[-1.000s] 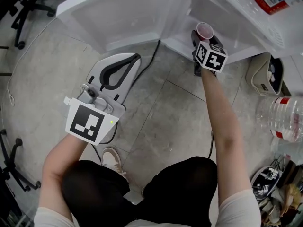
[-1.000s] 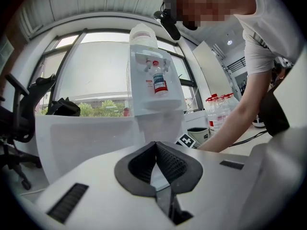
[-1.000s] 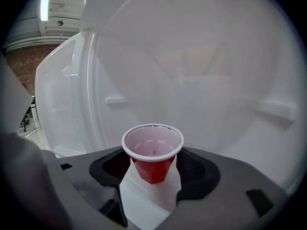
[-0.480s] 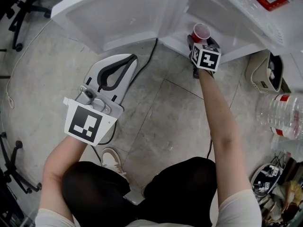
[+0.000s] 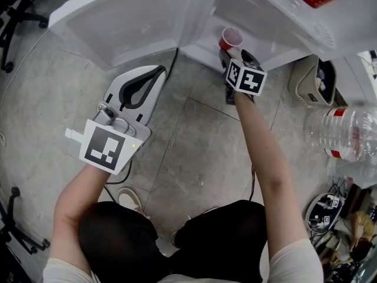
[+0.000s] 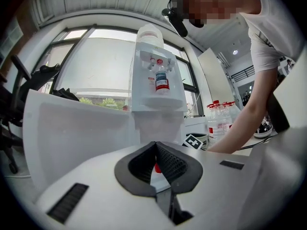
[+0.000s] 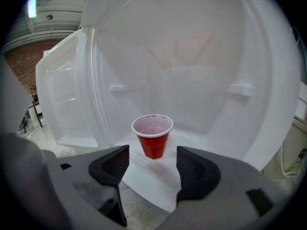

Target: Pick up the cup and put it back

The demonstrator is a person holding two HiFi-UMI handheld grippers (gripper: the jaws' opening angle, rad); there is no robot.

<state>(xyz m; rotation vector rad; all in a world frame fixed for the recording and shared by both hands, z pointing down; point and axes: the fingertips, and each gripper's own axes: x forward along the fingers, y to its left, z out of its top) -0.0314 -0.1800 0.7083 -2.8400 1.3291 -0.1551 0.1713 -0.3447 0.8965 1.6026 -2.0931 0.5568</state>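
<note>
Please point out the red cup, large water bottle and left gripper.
red cup (image 7: 152, 143): right gripper view, red side wall.
large water bottle (image 5: 352, 133): head view, clear body.
left gripper (image 6: 156, 144): left gripper view, between the jaw tips.

- One red cup (image 7: 153, 136).
- Two tools: the left tool (image 6: 156, 145) and the right tool (image 7: 152, 153).
- Two marker cubes, one on each tool: the left cube (image 5: 106, 148) and the right cube (image 5: 244, 77).
- One water dispenser (image 6: 156, 75), in the left gripper view.
- One big clear bottle (image 5: 347, 135) with a red label.
- Small bottles with red caps (image 6: 218, 121): several in a group, the exact number cannot be told.
- Two chair bases: the upper chair base (image 5: 17, 10) and the lower chair base (image 5: 12, 217).
- One shoe (image 5: 129, 199).
</note>
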